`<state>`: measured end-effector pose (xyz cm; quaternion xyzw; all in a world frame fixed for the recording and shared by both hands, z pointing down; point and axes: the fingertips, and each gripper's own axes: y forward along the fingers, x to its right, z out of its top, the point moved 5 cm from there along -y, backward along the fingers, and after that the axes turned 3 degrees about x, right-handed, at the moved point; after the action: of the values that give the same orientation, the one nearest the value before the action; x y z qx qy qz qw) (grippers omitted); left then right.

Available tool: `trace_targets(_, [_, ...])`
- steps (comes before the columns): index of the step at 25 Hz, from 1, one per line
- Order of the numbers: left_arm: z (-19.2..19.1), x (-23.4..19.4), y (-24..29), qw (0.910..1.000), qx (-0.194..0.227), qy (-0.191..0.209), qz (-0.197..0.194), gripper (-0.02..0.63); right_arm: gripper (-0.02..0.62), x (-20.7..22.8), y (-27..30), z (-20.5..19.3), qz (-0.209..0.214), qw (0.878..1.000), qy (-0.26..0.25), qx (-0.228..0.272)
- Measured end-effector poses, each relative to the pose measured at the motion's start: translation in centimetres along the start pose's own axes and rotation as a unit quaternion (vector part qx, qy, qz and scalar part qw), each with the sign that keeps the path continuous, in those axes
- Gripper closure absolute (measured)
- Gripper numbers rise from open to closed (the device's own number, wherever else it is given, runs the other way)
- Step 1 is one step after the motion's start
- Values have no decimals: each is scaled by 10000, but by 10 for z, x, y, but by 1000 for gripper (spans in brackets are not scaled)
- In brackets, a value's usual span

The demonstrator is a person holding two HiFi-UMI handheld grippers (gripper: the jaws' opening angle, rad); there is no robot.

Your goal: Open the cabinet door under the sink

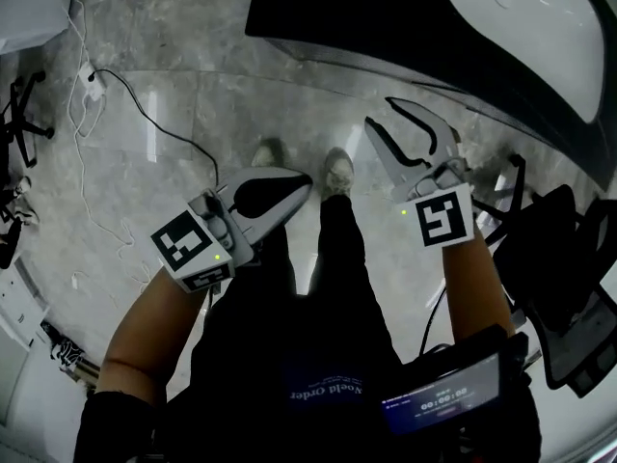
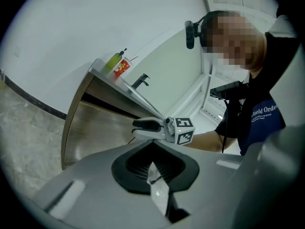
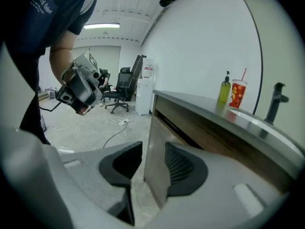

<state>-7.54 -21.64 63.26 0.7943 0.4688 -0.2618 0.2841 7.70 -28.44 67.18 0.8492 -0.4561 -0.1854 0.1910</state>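
Pressed together are the jaws of the left gripper (image 1: 301, 186), which is held out from the sink counter (image 3: 205, 104). The right gripper (image 1: 382, 114) is held beside that counter with jaws spread. The cabinet door (image 3: 156, 151) beneath the counter is seen edge-on in their gap, unpinched.

Right gripper (image 3: 153, 151), jaws apart; the upright near edge of the cabinet (image 3: 157, 175) shows through the gap. On the worktop (image 3: 200, 101): green bottle (image 3: 224, 88), red cup (image 3: 237, 93) just beside it, tap (image 3: 275, 101) farther right. Office chairs (image 3: 123, 87) behind, on the floor (image 3: 95, 128).
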Motion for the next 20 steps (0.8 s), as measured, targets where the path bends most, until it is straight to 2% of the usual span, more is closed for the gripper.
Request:
trace_targets(3, [-20, 6, 6, 9999, 126, 50, -43, 606, 430, 2, 2, -10, -247, 9968, -757, -68])
trace_targets(7, [-42, 7, -1, 9998, -103, 55, -131, 606, 408, 10, 18, -19, -760, 9838, -1555, -469])
trace_targets(11, [-55, 11, -4, 9997, -170, 54, -178, 606, 365, 18, 26, -33, -1331, 9593, -2295, -965])
trace_targets(17, [-61, 7, -13, 9994, -230, 10, -257, 606, 302, 23, 41, -50, -1984, 9237, -2981, -1363])
trace_targets(20, [-64, 8, -9, 9993, -239, -31, -294, 606, 290, 23, 45, -56, -2345, 8989, -3387, -1494])
